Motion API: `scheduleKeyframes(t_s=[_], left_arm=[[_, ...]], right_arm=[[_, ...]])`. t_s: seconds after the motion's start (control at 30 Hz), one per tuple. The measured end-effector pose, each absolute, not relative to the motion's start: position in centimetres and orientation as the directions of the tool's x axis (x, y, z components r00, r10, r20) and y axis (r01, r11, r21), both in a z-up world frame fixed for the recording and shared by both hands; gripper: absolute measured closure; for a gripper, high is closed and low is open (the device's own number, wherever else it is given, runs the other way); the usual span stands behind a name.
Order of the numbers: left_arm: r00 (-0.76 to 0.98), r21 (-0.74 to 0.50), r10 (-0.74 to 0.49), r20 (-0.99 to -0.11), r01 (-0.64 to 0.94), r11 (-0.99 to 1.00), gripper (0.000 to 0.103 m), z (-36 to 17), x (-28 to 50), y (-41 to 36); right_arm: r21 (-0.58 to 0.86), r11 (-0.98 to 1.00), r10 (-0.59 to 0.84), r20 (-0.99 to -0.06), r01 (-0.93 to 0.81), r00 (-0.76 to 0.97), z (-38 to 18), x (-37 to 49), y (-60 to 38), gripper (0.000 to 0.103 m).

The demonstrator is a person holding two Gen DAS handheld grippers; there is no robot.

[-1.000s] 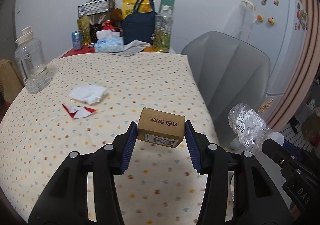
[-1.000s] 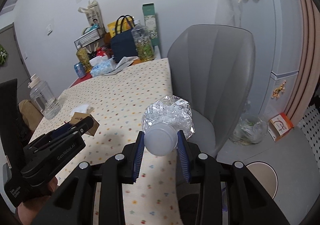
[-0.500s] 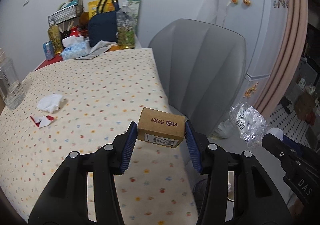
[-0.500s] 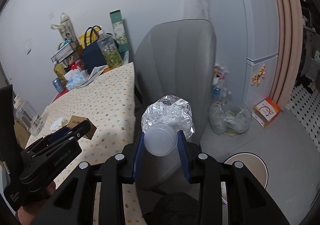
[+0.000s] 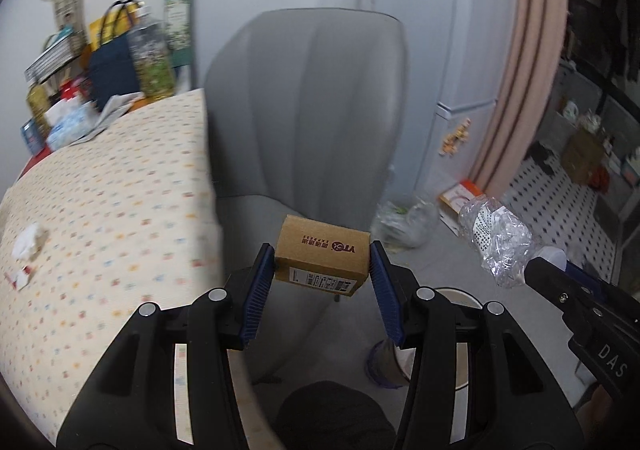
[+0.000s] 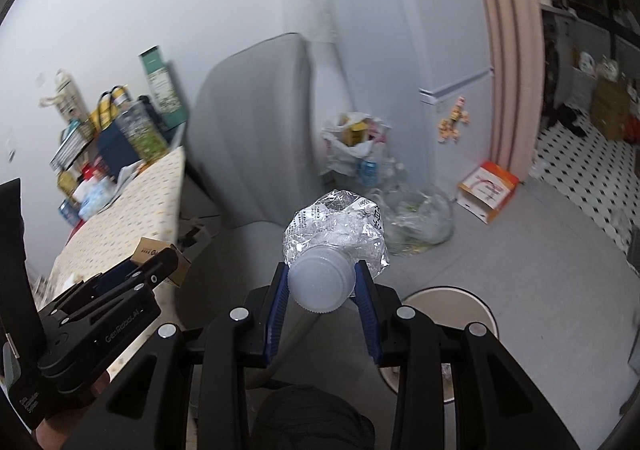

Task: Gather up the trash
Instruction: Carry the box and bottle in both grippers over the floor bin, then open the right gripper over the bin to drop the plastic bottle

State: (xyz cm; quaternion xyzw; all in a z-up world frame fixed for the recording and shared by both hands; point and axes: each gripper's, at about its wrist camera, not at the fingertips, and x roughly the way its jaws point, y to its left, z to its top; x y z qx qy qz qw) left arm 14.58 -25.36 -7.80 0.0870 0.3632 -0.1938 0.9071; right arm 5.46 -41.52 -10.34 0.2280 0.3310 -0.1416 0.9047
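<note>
My left gripper (image 5: 322, 262) is shut on a small brown cardboard box (image 5: 322, 254) with red print, held in the air over the grey chair (image 5: 308, 110). My right gripper (image 6: 322, 282) is shut on the white cap end of a crushed clear plastic bottle (image 6: 336, 230). That bottle (image 5: 496, 238) also shows at the right of the left wrist view, and the box (image 6: 160, 256) at the left of the right wrist view. A round beige bin (image 6: 448, 304) stands on the floor below the right gripper. A crumpled white tissue (image 5: 28, 246) and a red-and-white wrapper (image 5: 18, 278) lie on the table.
The dotted tablecloth table (image 5: 104, 210) is at left, with bags, bottles and a tissue pack at its far end. A clear bag of rubbish (image 6: 416, 218), a white bag (image 6: 352, 146) and an orange-and-white box (image 6: 488, 190) sit on the grey floor by the fridge (image 6: 400, 50).
Both grippers have swung right, away from the table and past the chair, each keeping its load. The floor, the rubbish bags and the round bin have come into view.
</note>
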Motion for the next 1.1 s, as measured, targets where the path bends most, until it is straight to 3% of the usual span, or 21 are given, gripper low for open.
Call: scheduleKeyframes(t_s=[0.53, 0.6, 0.63, 0.67, 0.7, 1.1], left_arm=[[0.566, 0.064, -0.312, -0.763, 0.546, 0.835, 0.054, -11.9, 14.6, -35.2], [0.557, 0.067, -0.313, -0.769, 0.558, 0.827, 0.054, -12.3, 14.6, -36.1], [0.554, 0.069, -0.313, -0.772, 0.562, 0.824, 0.054, -12.4, 14.6, -36.5], [0.550, 0.071, -0.313, -0.775, 0.567, 0.821, 0.054, -12.6, 14.6, -36.8], [0.546, 0.072, -0.312, -0.777, 0.571, 0.818, 0.054, -12.8, 14.6, -37.0], [0.503, 0.067, -0.333, -0.798, 0.622, 0.780, 0.054, -14.0, 13.8, -40.2]], right_arm=[[0.362, 0.740, -0.140, -0.741, 0.566, 0.657, -16.8, 3.2, -50.5, 0.070], [0.363, 0.721, -0.138, -0.759, 0.590, 0.636, -17.7, 3.1, -51.2, 0.063], [0.365, 0.707, -0.139, -0.768, 0.605, 0.625, -18.2, 2.9, -51.6, 0.056], [0.365, 0.701, -0.144, -0.769, 0.613, 0.623, -18.4, 2.7, -51.9, 0.041], [0.360, 0.696, -0.159, -0.767, 0.622, 0.621, -18.5, 2.4, -52.1, 0.036], [0.360, 0.654, -0.203, -0.763, 0.665, 0.613, -18.9, 0.2, -54.4, 0.036]])
